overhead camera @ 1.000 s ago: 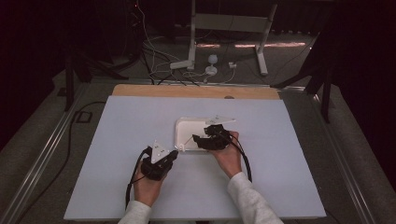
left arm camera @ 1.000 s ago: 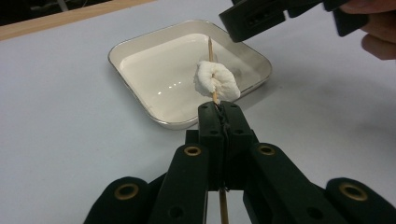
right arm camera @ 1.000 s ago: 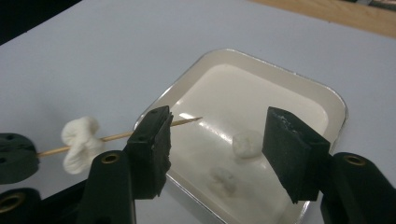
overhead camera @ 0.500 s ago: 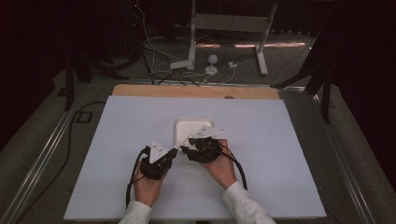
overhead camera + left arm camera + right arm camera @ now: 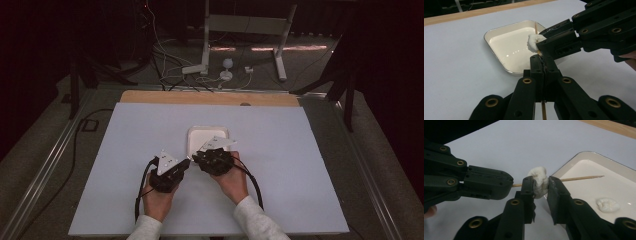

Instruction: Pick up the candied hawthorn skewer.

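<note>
— What's in your grippers?
— My left gripper [image 5: 543,65] clamps a thin wooden skewer [image 5: 584,178]; my right gripper [image 5: 540,185], jaws just closing, squeezes the soft, lumpy white marshmallow [image 5: 538,179] threaded on it.
— Where?
— At the glossy white tray's [image 5: 192,145] near edge; my right hand has come leftward.

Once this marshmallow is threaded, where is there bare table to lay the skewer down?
Bare white table lies left of the tray, and more to its right and behind it up to the wooden edge. It is crowded in front of the tray, where the left gripper and right gripper meet over skewer and marshmallow.
</note>
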Demonstrator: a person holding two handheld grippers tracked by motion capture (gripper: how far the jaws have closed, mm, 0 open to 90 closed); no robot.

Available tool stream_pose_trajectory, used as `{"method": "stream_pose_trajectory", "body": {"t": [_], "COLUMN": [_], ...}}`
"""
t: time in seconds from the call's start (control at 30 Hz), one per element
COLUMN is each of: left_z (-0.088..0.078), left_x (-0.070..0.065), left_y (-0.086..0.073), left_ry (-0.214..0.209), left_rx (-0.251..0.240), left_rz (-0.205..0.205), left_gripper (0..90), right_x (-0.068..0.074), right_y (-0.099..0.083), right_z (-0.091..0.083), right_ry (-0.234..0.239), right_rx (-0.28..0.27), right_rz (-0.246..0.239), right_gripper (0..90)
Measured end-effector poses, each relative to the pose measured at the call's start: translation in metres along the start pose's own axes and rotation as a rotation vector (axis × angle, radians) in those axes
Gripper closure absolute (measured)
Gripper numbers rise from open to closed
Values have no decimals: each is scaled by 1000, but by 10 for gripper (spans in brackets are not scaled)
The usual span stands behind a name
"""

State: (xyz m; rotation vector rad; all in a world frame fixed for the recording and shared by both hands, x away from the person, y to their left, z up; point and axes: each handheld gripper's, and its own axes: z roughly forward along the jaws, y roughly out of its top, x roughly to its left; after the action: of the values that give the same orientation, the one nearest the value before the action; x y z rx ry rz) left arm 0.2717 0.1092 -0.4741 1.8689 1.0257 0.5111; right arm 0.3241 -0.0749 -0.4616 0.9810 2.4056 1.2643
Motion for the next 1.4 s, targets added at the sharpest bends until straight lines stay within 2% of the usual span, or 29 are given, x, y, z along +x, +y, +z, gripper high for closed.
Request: {"method": "stream_pose_trajectory", "body": {"t": [0.27, 0.53, 0.57, 0.6, 0.63, 0.67, 0.7, 0.73, 0.77, 0.87, 1.03, 1.4], "left_z": [-1, -2, -4, -6, -8, -9, -9, -8, -7, -8, -12, -15], "left_x": [1, 0, 0, -2, -5, -7, -8, -9, -10, -14, -13, -8], "left_y": [0, 1, 1, 1, 3, 4, 5, 6, 6, 7, 9, 8], "left_ry": [22, 47, 22, 22, 30, 26, 15, 12, 6, 6, 7, 11], "left_rx": [-5, -2, -11, -13, -8, -12, -17, -20, -20, -22, -38, -44], "left_rz": [-18, -26, -33, -19, 3, 10, 11, 15, 17, 33, 33, 23], "left_gripper": [900, 900, 900, 900, 900, 900, 900, 900, 900, 900, 900, 900], "right_x": [11, 13, 13, 13, 5, -7, -15, -20, -25, -32, -49, -56], "right_y": [1, 4, 3, 3, 1, 0, -1, -1, -1, -1, -1, 0], "right_z": [3, 8, 9, 9, 9, 7, 4, 1, -2, -6, -7, -8], "right_ry": [-77, -105, -231, -231, -252, -192, -198, -214, -206, -249, -256, -244], "right_rx": [-13, -20, -19, -19, -24, -37, -44, -51, -52, -45, -45, -28], "right_rz": [-50, -42, -67, -67, -43, 52, 84, 85, 92, 74, 124, 115], "right_gripper": [805, 819, 834, 834, 834, 834, 834, 833, 833, 833, 830, 813]}}
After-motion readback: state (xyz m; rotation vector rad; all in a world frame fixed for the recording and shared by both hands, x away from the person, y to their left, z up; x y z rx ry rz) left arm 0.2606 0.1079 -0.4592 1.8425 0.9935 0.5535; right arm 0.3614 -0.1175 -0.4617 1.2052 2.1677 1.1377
